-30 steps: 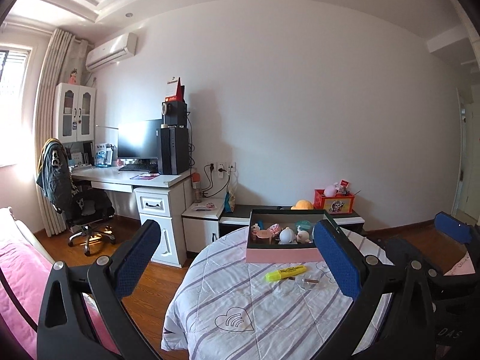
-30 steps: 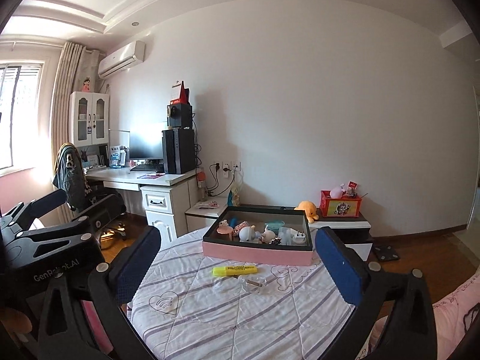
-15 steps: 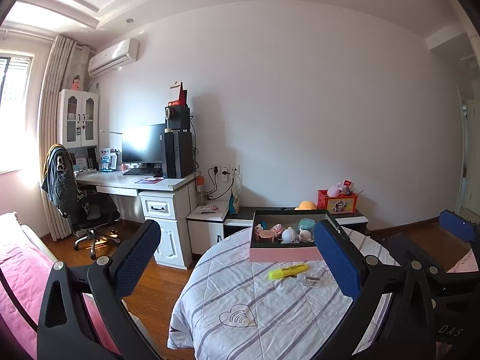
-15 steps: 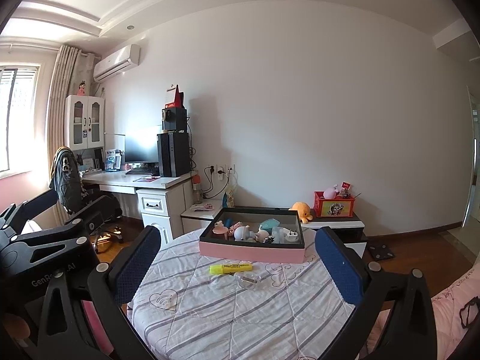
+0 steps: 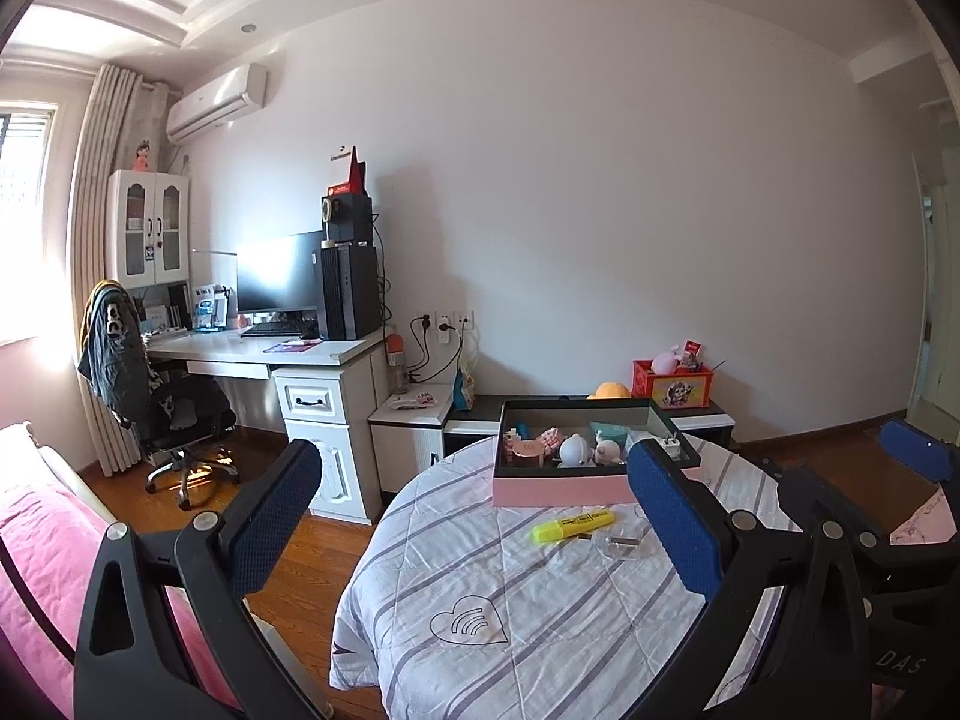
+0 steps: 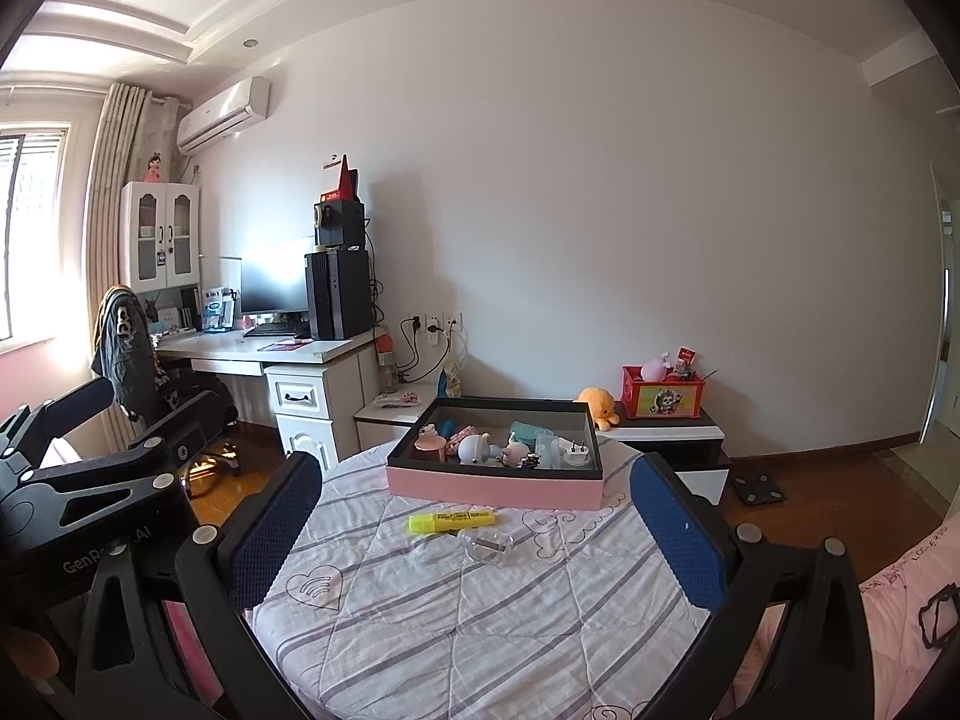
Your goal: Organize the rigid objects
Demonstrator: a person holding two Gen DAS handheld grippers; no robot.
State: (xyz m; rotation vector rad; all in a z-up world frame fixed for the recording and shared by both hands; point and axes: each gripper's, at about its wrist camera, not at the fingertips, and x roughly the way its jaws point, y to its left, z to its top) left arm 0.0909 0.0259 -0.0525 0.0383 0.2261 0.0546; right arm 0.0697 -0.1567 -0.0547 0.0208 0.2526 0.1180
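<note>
A pink box (image 6: 492,487) with a dark rim holds several small toys and a white plug, at the far side of a round table (image 6: 468,630) with a striped cloth. A yellow highlighter (image 6: 452,520) and a small clear case (image 6: 486,545) lie on the cloth in front of the box. They also show in the left wrist view: box (image 5: 558,489), highlighter (image 5: 574,525), clear case (image 5: 624,542). My left gripper (image 5: 474,510) is open and empty, above the table's left edge. My right gripper (image 6: 474,510) is open and empty, short of the highlighter.
A white desk (image 6: 258,351) with monitor and computer tower stands at the left wall, with a black chair (image 5: 174,414) by it. A low cabinet (image 6: 666,435) behind the table carries a red toy box (image 6: 660,399) and an orange plush (image 6: 597,405). Pink bedding (image 5: 42,546) lies left.
Both grippers have risen and tilted slightly, so the table and box sit a little lower and nearer in view. Both jaws stay open. Nothing on the table has moved.
</note>
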